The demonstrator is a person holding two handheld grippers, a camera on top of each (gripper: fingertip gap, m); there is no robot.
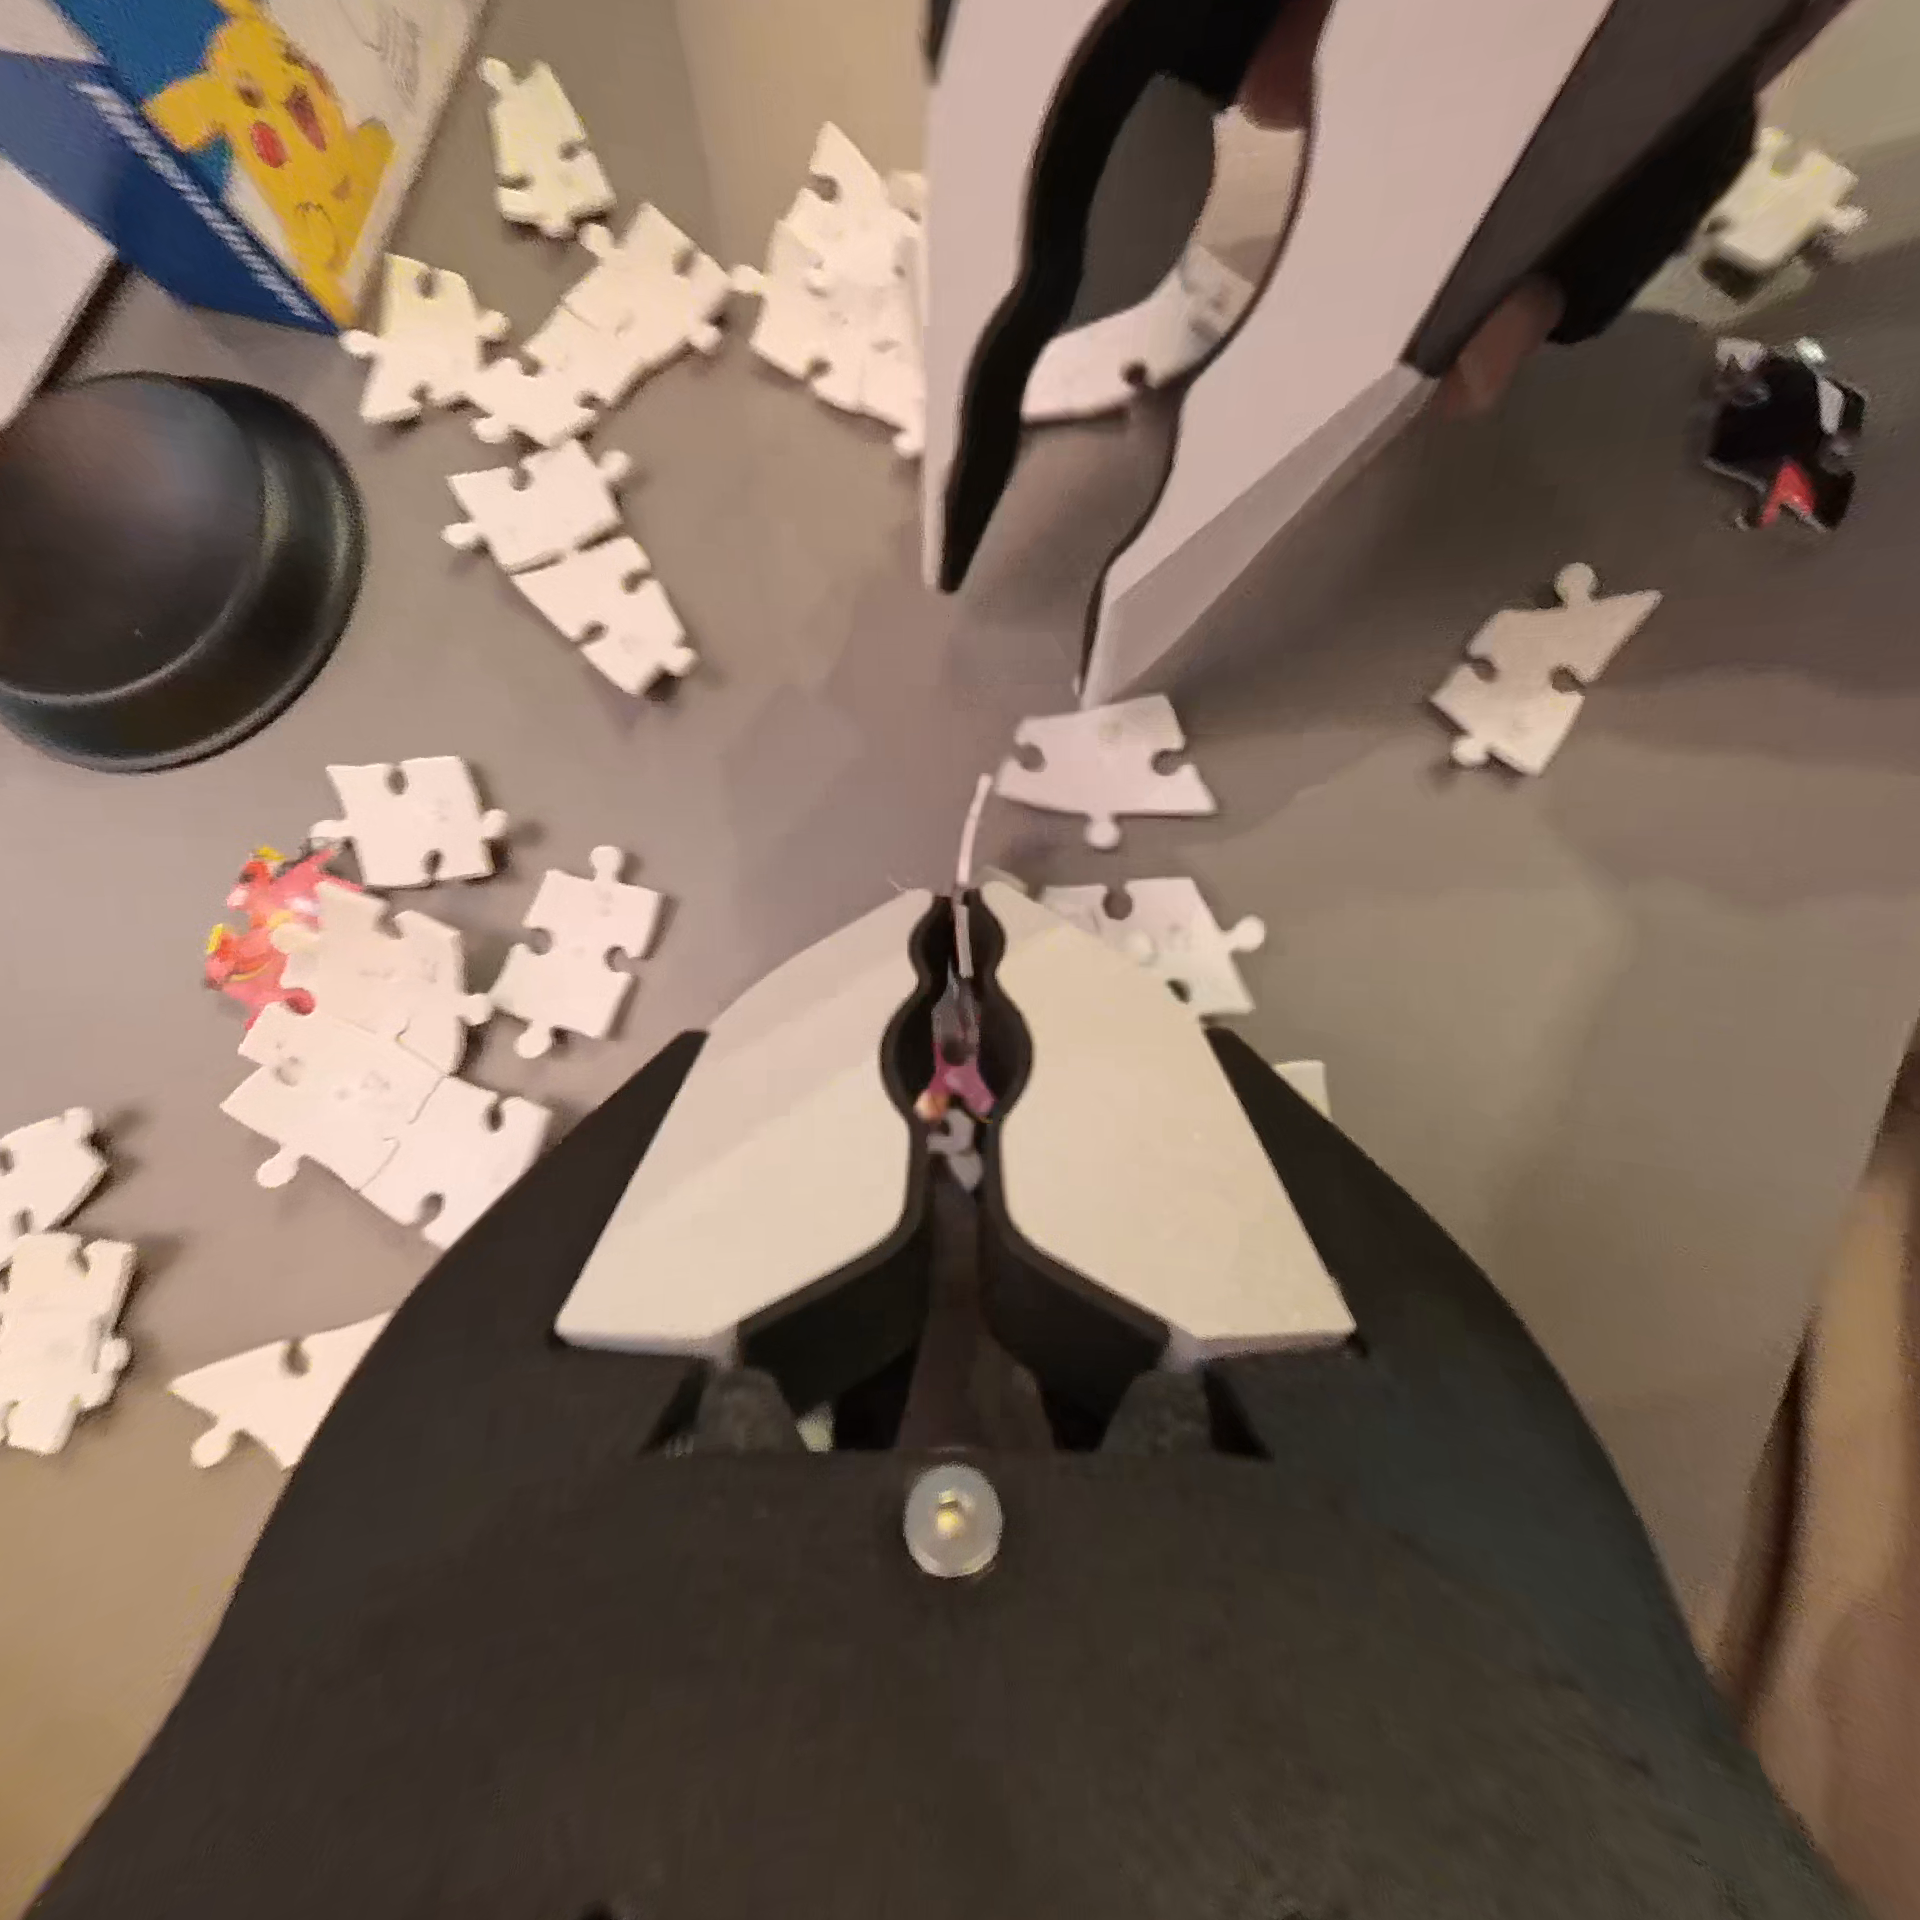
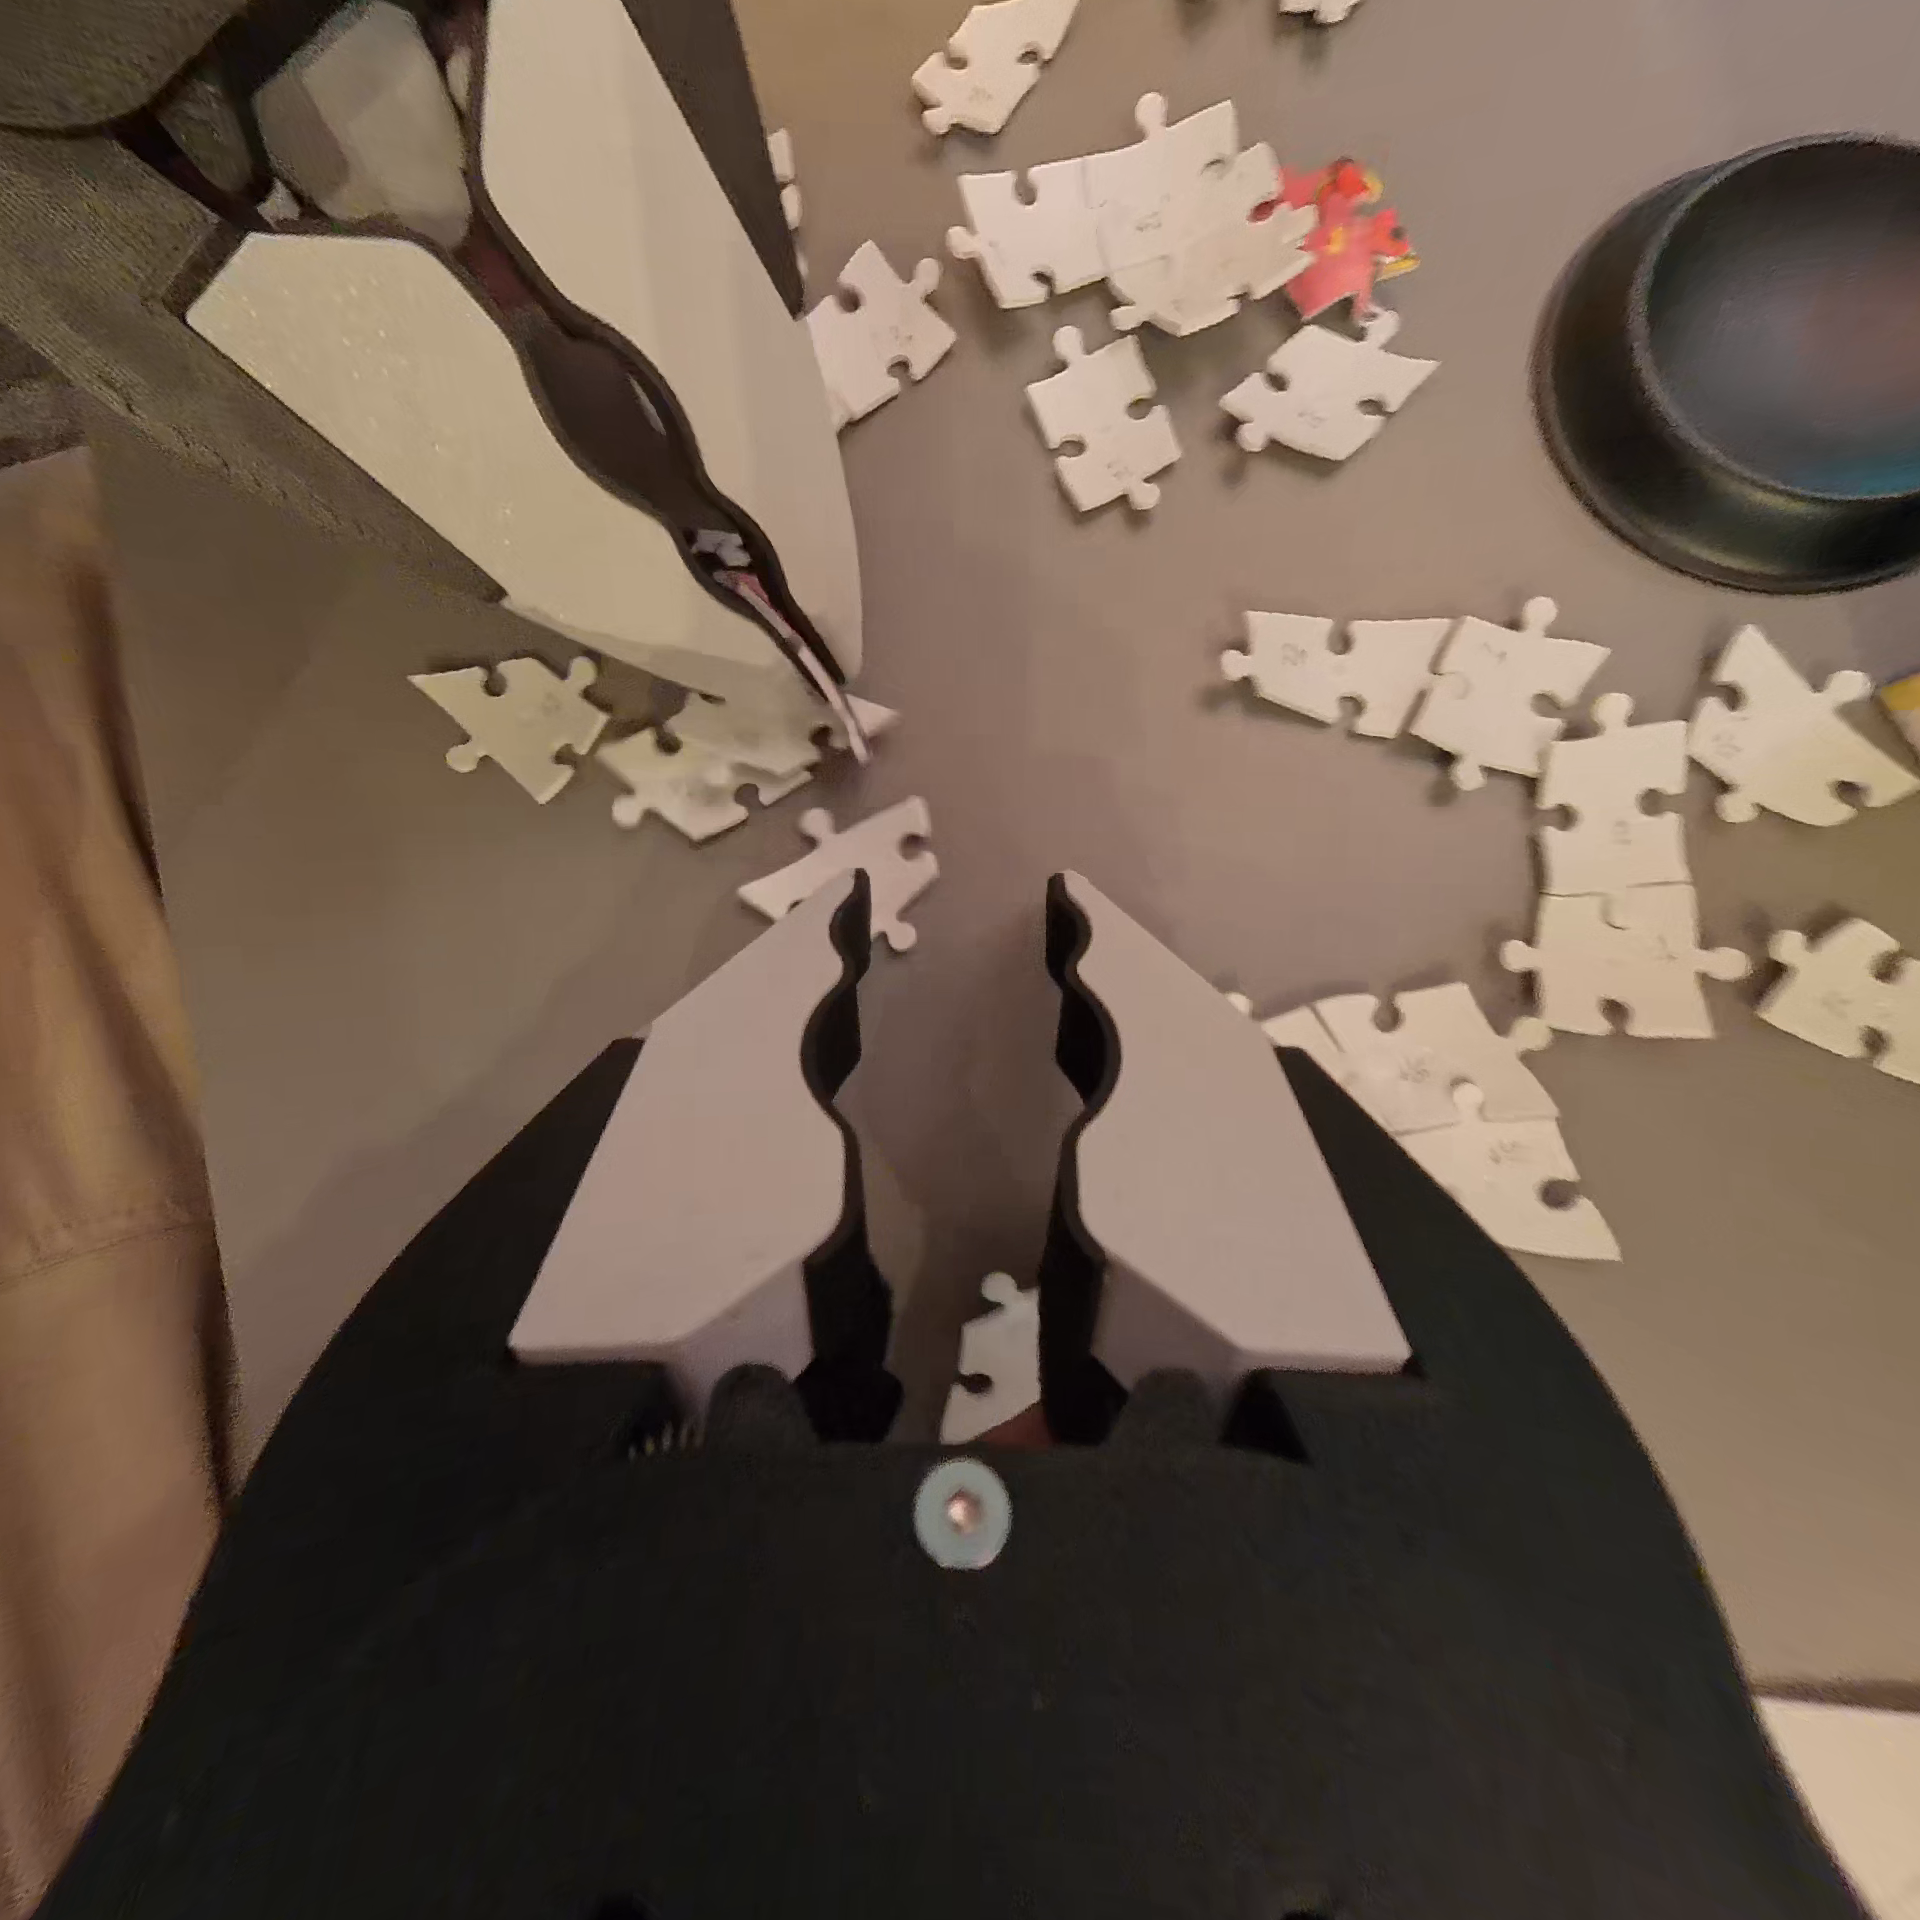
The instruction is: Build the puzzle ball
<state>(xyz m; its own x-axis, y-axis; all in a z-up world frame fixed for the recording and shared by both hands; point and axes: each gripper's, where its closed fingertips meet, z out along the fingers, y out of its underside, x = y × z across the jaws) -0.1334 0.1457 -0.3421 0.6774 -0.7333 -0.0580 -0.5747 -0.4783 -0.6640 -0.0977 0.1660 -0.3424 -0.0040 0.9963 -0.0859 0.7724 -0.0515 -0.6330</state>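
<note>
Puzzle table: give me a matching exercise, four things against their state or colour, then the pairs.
Things:
1. left gripper
2. right gripper
3. bowl
4. box

States:
A. black, standing on the grey table
B. jaws apart, holding nothing
C. blue, with a yellow cartoon figure
D. jaws shut on a thin puzzle piece held edge-on

Pairs: 1-D, 2-B, 3-A, 4-C
</note>
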